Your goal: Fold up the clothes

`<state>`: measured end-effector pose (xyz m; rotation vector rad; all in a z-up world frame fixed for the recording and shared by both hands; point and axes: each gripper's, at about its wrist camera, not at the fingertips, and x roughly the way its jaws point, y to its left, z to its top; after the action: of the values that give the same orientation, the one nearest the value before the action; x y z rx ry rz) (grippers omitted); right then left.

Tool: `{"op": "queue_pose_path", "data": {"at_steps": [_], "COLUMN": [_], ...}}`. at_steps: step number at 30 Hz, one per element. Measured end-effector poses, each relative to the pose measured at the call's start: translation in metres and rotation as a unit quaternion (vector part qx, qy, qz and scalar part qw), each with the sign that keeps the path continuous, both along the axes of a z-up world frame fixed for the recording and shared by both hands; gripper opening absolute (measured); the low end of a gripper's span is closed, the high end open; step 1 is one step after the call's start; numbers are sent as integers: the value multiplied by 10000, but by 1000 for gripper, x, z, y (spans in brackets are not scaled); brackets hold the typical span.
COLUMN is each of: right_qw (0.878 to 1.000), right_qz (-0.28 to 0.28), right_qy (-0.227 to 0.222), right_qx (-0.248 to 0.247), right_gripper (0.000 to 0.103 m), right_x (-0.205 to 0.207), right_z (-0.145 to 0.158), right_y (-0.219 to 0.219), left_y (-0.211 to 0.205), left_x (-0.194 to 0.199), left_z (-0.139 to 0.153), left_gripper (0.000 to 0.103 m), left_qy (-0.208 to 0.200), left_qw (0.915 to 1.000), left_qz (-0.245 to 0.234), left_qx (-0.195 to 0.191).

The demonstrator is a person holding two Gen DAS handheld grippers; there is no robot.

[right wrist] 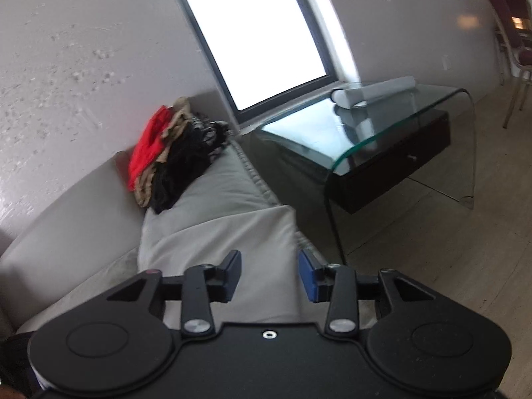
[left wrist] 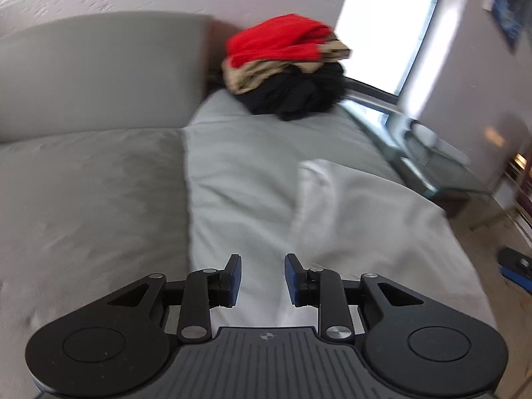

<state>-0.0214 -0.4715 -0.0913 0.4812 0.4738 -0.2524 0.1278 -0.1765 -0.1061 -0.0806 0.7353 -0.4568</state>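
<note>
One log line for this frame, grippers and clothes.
left gripper: open, empty | right gripper: open, empty | white garment: on sofa, below grippers | clothes pile: far end, untouched

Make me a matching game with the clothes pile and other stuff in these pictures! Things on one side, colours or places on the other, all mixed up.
Things:
1. Top garment of the pile
2. Bottom garment of the pile
3. Rolled grey bundle
4. White cloth

Colours or places:
A. On the glass table
B. Red
C. Spread on the sofa just ahead of the open left tongs
D. Black

Pairs: 1-B, 2-D, 3-A, 4-C
</note>
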Motion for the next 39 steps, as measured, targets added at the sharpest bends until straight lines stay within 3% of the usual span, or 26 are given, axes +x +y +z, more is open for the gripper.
{"op": "queue_pose_path", "data": {"at_steps": [2, 4, 6, 8, 12, 15, 17, 19, 22, 23, 25, 27, 28, 30, 33, 34, 36, 39], "right_qw": [9990, 9962, 9914, 9842, 9737, 9713, 9724, 9760, 9790, 9771, 9729, 9712, 9707, 9714, 9738, 9742, 9749, 9752], "right_qz": [410, 761, 914, 897, 967, 855, 735, 732, 734, 668, 535, 496, 573, 783, 912, 958, 1027, 1080], "right_qy": [77, 321, 827, 1400, 1925, 2114, 2133, 1960, 1730, 1866, 2201, 2322, 2331, 2239, 2083, 2038, 1971, 1929], "right_qx": [-173, -287, -449, -616, -745, -674, -586, -598, -788, -778, -463, -198, -141, -93, -105, -112, -126, -106], "right_gripper": [14, 12, 12, 12, 11, 13, 14, 14, 15, 16, 16, 17, 19, 43, 63, 67, 77, 80], "right_x": [0, 8, 17, 18, -16, -38, -44, -44, -35, -29, -21, -24, -29, -41, -53, -56, -63, -71], "right_z": [8, 8, -1, -11, -12, -5, 2, 6, 5, -2, -13, -9, -1, 17, 48, 59, 81, 112], "right_y": [19, 34, 43, 50, 59, 61, 64, 71, 80, 79, 73, 72, 75, 83, 93, 97, 104, 113], "left_y": [-20, -47, -70, -75, -54, -28, -23, -25, -44, -52, -64, -55, -51, -39, -21, -15, -4, 5], "left_x": [-16, -32, -37, -38, -45, -51, -63, -76, -81, -76, -68, -75, -79, -91, -108, -114, -126, -140], "left_z": [8, 11, 2, -14, -27, -24, -17, -9, -2, -6, -20, -17, -14, 5, 34, 43, 62, 89], "left_gripper": [27, 47, 48, 47, 47, 43, 37, 42, 52, 56, 60, 59, 59, 60, 75, 83, 89, 94], "left_qy": [-200, -415, -334, 22, 445, 793, 797, 704, 687, 842, 1348, 1416, 1431, 1218, 897, 790, 578, 322], "left_qw": [9989, 9947, 9899, 9875, 9828, 9842, 9842, 9849, 9898, 9890, 9811, 9815, 9819, 9851, 9889, 9899, 9916, 9944], "left_qz": [-393, -809, -1078, -945, -515, -313, -329, -375, -526, -680, -769, -712, -683, -617, -517, -483, -423, -485], "left_qx": [154, 470, 861, 1258, 1715, 1550, 1546, 1540, 1130, 1010, 1157, 1072, 1035, 1048, 1066, 1072, 1073, 886]}}
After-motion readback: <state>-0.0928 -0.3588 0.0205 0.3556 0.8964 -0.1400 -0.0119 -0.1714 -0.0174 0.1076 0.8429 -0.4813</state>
